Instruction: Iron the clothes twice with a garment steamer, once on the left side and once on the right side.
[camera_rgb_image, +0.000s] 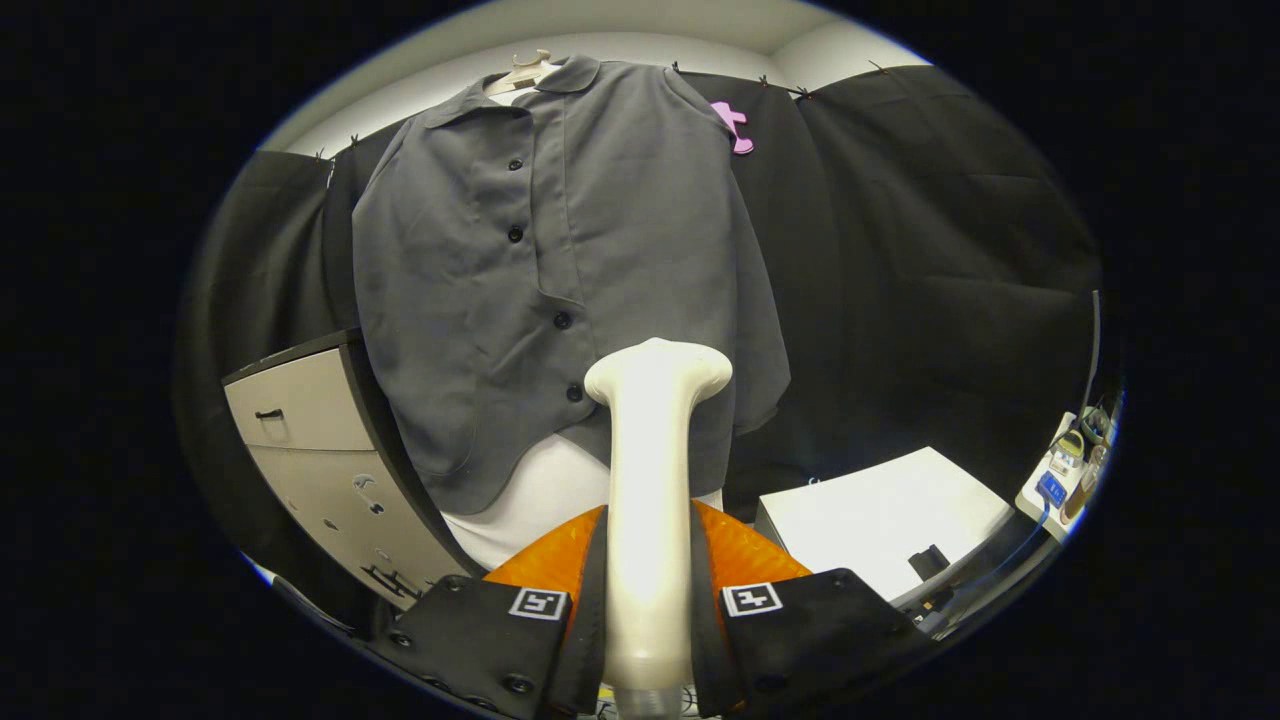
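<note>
A grey button-up shirt (560, 270) hangs on a pale hanger (525, 70) against the black booth wall, over a white garment (545, 495) that shows below its hem. My gripper (648, 570) is shut on the handle of a cream garment steamer (655, 440), which stands upright between the fingers. The steamer's wide head (658, 372) is in front of the shirt's lower right part, a little right of the button line. Whether the head touches the cloth I cannot tell.
A grey cabinet with drawers (320, 460) stands to the left of the shirt. A white table (885, 515) lies to the right, with a small dark object (928, 562) on it. Small devices (1065, 465) sit at the far right.
</note>
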